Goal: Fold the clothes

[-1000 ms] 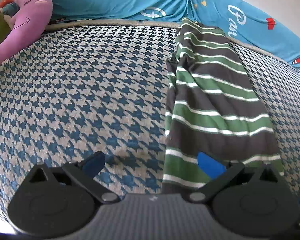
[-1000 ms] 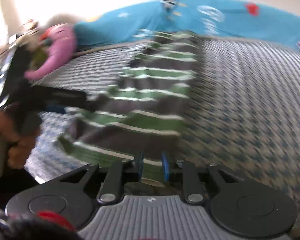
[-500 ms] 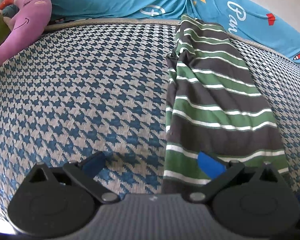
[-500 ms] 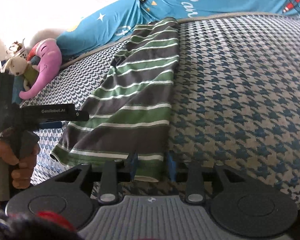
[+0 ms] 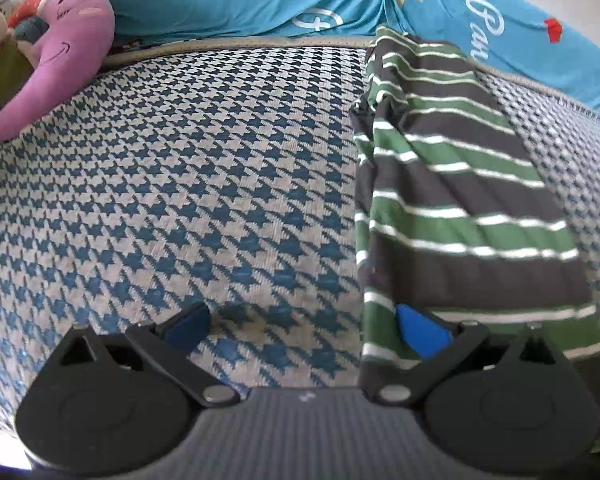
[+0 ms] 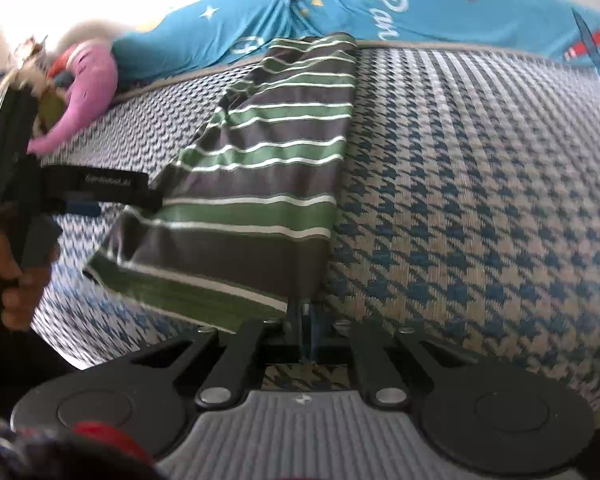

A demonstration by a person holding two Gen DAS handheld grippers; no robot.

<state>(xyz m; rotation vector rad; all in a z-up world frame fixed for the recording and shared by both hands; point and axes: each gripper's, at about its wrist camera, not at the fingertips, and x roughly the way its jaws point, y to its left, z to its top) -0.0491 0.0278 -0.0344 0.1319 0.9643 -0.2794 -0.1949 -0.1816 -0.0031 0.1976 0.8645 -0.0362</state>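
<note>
R gripper (image 6: pixel 306 320) low, level, pinching striped shirt (image 6: pixel 268 184) near corner; L gripper (image 5: pixel 300 330) spread wide, low over bed (image 5: pixel 180 200), one finger over shirt edge.

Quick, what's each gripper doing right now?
Left gripper: open, holding nothing; one finger lies over the striped garment.
Right gripper: shut on the striped garment's near corner.

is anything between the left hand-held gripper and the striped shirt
Nothing visible. The left hand-held gripper is open at the near end of the striped shirt, one finger already over its left edge, the other over bare houndstooth cover.
</note>
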